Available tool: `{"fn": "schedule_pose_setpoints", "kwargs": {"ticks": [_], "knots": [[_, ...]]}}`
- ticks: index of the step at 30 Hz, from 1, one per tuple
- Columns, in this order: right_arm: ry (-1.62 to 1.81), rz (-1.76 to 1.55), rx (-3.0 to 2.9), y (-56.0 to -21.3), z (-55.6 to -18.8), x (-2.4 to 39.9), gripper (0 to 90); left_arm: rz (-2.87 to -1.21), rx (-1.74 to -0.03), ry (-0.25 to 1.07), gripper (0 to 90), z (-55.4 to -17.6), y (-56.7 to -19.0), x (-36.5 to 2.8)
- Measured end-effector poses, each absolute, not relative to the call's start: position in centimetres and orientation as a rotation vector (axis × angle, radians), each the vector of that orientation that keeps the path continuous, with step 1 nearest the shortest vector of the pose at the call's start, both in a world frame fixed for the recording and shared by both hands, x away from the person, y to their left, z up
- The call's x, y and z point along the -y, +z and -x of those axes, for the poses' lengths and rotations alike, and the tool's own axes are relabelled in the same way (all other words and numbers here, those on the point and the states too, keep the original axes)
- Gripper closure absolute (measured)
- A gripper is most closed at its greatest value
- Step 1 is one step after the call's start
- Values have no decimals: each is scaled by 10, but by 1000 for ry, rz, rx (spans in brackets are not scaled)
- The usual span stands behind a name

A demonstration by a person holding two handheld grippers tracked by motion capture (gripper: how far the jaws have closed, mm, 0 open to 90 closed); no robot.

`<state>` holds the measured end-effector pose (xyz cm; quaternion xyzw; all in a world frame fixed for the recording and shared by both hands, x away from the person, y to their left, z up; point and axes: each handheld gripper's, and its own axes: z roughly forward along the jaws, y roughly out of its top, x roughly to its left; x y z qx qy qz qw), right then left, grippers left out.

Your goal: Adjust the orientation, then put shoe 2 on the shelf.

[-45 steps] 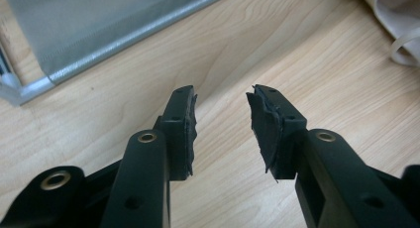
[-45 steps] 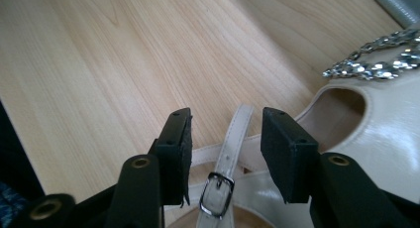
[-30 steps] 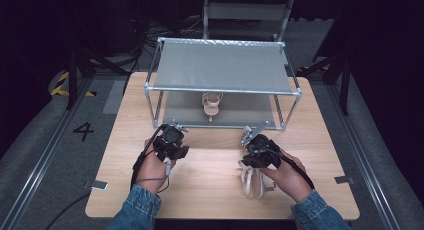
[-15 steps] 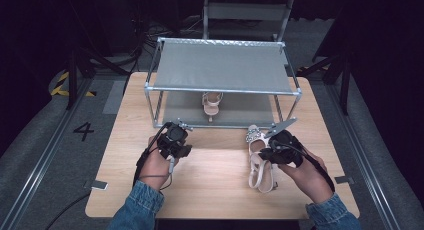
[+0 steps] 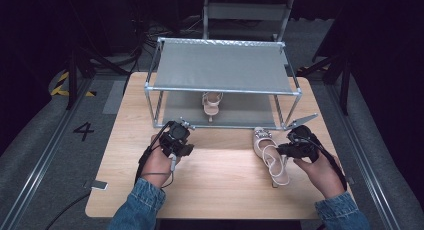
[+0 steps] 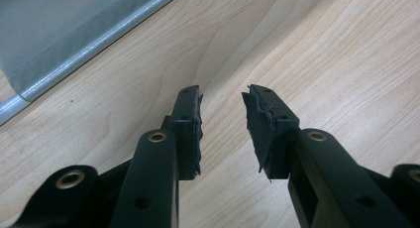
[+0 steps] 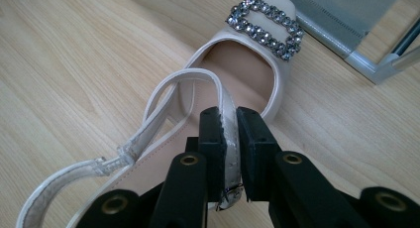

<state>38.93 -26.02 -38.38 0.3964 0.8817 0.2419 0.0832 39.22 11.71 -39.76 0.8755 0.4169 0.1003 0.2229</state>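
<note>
Nearest the person, the right gripper (image 7: 229, 153) is clenched on the thin pale strap (image 7: 229, 134) of a cream sandal (image 5: 270, 155) lying on the wooden table (image 5: 220, 190) to the right, its toe with the rhinestone buckle (image 7: 265, 27) pointing toward the rack. The shoe looks light but the strap is soft and slick, so held there it will likely dangle and swing; the stiffer sole edge would seem a steadier hold. The left gripper (image 6: 221, 124) hovers released and empty over bare wood, and beyond stands the metal-framed shoe rack (image 5: 222, 70) with a second sandal (image 5: 212, 104) on its lower shelf.
</note>
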Motion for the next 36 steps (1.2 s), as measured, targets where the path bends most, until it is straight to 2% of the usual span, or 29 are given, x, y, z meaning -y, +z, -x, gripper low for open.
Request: {"fn": "schedule_pose_setpoints", "kwargs": {"ticks": [2,6,9,14,25,29,36], "knots": [[729,-1191,-2635,-383,-390,260,803,-2415,-1146,274,666,-394,-397,-120],[751,-1218,-2602,-379,-388,261,634,-2410,-1161,268,666,-395,-398,-123],[803,-1221,-2582,-371,-383,258,567,-2411,-1164,269,666,-394,-397,-124],[855,-1257,-2666,-369,-378,239,520,-2411,-1154,275,666,-394,-397,-125],[721,-1354,-2710,-402,-393,218,520,-2414,-1159,274,656,-392,-398,-123],[648,-1319,-2746,-409,-397,214,598,-2424,-1161,275,655,-392,-399,-123],[549,-1227,-2722,-420,-397,202,624,-2425,-1156,278,655,-392,-400,-123]]}}
